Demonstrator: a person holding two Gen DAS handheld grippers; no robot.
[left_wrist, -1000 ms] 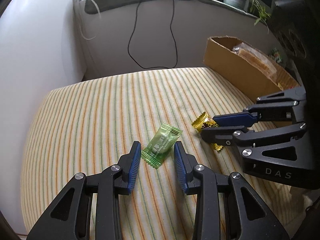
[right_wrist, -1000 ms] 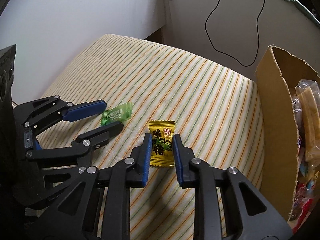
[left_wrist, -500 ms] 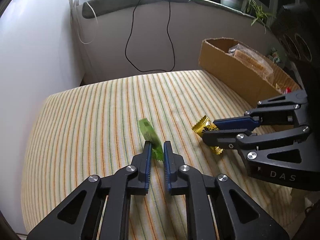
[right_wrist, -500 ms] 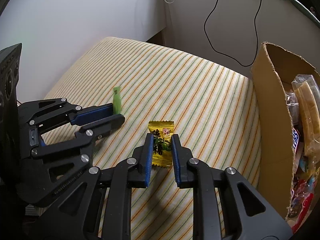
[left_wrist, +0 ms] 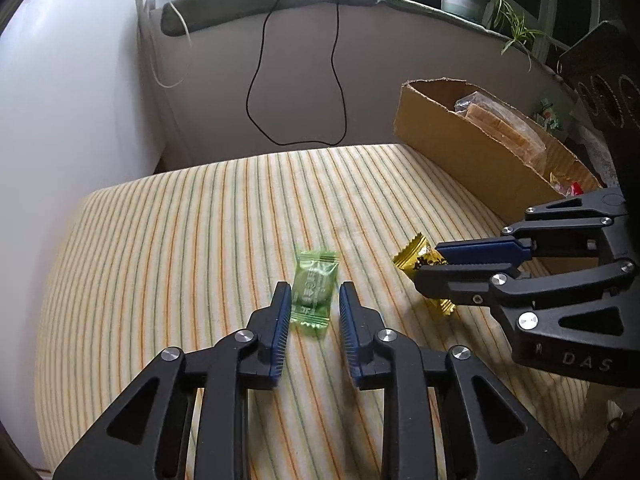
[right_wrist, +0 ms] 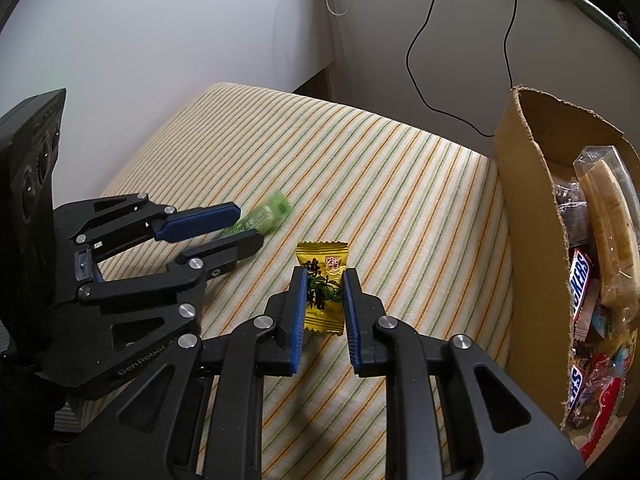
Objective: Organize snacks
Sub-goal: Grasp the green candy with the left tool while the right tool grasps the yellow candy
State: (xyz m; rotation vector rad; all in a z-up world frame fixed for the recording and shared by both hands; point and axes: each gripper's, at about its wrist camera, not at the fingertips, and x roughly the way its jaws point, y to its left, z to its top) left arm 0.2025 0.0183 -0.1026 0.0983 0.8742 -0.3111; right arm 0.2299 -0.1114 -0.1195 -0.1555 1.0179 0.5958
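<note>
Snacks lie mid-cloth, clear of the box.

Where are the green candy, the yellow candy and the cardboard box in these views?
green candy (left_wrist: 313, 292): left wrist view, middle of its wrapper.
yellow candy (right_wrist: 322, 280): right wrist view, printed face of the wrapper.
cardboard box (right_wrist: 524, 216): right wrist view, near outer wall.

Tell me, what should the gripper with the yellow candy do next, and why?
Probably lift the right gripper a little: its jaws are shut on the yellow candy, which lies on the striped cloth, and the cardboard box of snacks stands open-topped just to its right.
</note>
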